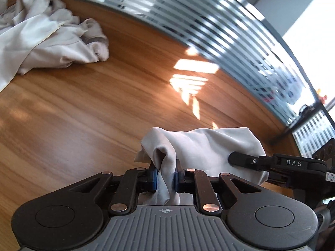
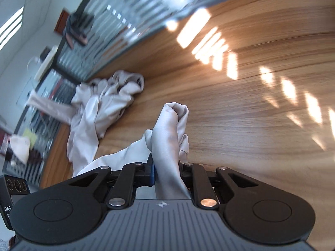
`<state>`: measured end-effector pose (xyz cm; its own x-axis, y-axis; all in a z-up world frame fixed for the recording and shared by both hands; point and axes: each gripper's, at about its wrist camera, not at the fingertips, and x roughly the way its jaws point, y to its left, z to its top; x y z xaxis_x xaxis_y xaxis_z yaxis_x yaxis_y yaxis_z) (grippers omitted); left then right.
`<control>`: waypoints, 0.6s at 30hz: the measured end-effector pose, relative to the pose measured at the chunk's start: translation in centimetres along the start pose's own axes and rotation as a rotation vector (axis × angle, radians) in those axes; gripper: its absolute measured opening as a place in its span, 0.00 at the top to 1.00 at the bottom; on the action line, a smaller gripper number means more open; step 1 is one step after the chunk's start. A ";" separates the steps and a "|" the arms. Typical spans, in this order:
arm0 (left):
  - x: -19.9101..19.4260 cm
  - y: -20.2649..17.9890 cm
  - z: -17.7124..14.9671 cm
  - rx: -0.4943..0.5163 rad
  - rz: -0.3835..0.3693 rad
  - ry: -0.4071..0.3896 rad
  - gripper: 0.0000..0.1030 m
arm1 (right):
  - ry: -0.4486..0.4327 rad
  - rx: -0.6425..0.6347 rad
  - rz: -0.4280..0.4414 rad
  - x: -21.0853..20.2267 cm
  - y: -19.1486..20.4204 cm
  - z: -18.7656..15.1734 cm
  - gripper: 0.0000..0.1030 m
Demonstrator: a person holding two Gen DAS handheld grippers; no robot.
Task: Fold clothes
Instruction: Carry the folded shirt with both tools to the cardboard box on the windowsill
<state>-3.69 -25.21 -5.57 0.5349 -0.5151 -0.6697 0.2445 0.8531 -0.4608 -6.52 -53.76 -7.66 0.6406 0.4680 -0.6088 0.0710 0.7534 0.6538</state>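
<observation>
Closest to us, our left gripper (image 1: 165, 177) is clamped on a bunched fold of the pale garment (image 1: 211, 146); our right gripper (image 2: 165, 167) pinches another twisted wad of the same cloth (image 2: 169, 129). Garment hangs between the two, lifted off the bench (image 1: 83, 108).

Risks, largest first:
- Heap of unfolded clothes (image 2: 100, 108) spills over the bench's far edge; a sweep of our held cloth could drag it off.
- Slack span between grippers sags; if we lower it so, it lands creased.
- Both grips hold crumpled wads, not clean corners or hems, so any fold starts crooked.
- Silky-looking fabric may slip from the blue pads (image 1: 154, 177).
</observation>
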 end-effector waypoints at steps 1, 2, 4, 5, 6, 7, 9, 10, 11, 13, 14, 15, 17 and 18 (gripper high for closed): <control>-0.1 -0.5 0.2 0.038 -0.027 0.013 0.84 | -0.033 0.020 -0.015 -1.2 0.1 -0.5 0.84; -0.2 -0.9 0.4 0.076 -0.055 0.027 0.84 | -0.065 0.041 -0.029 -2.3 0.3 -0.9 0.84; -0.3 -1.9 0.7 0.152 -0.111 0.055 0.84 | -0.130 0.080 -0.059 -4.6 0.6 -1.9 0.84; -0.4 -2.3 0.9 0.190 -0.139 0.069 0.84 | -0.161 0.095 -0.076 -5.8 0.8 -2.7 0.84; -0.4 -2.8 0.9 0.222 -0.169 0.087 0.84 | -0.190 0.113 -0.096 -6.9 1.1 -3.6 0.84; -0.4 -3.4 0.7 0.253 -0.199 0.106 0.84 | -0.218 0.139 -0.116 -8.0 1.2 -4.6 0.84; -0.4 -4.5 0.5 0.316 -0.259 0.144 0.84 | -0.272 0.192 -0.156 -10.2 1.5 -6.5 0.84; -0.4 -5.0 0.4 0.347 -0.289 0.162 0.84 | -0.300 0.218 -0.176 -11.2 1.8 -7.4 0.84; -0.3 -5.5 0.3 0.379 -0.319 0.181 0.84 | -0.332 0.246 -0.200 -12.3 2.0 -8.7 0.84; -0.3 -6.6 0.1 0.441 -0.379 0.219 0.84 | -0.392 0.293 -0.243 -14.4 2.5 -11.1 0.84; -0.2 -7.4 -0.3 0.470 -0.411 0.241 0.84 | -0.422 0.317 -0.265 -15.5 2.8 -12.3 0.84; -0.1 -8.2 -0.7 0.496 -0.442 0.261 0.84 | -0.452 0.340 -0.286 -16.6 3.0 -13.5 0.84; 0.1 -10.1 -1.4 0.548 -0.500 0.300 0.84 | -0.514 0.389 -0.331 -18.8 3.6 -16.1 0.84; 0.1 -11.2 -2.0 0.579 -0.528 0.313 0.84 | -0.546 0.415 -0.353 -19.8 3.8 -17.4 0.84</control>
<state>-7.95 -34.97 -1.65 0.0058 -0.7846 -0.6200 0.8213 0.3575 -0.4447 -32.28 -52.09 -0.91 0.8054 -0.1431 -0.5752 0.5530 0.5306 0.6424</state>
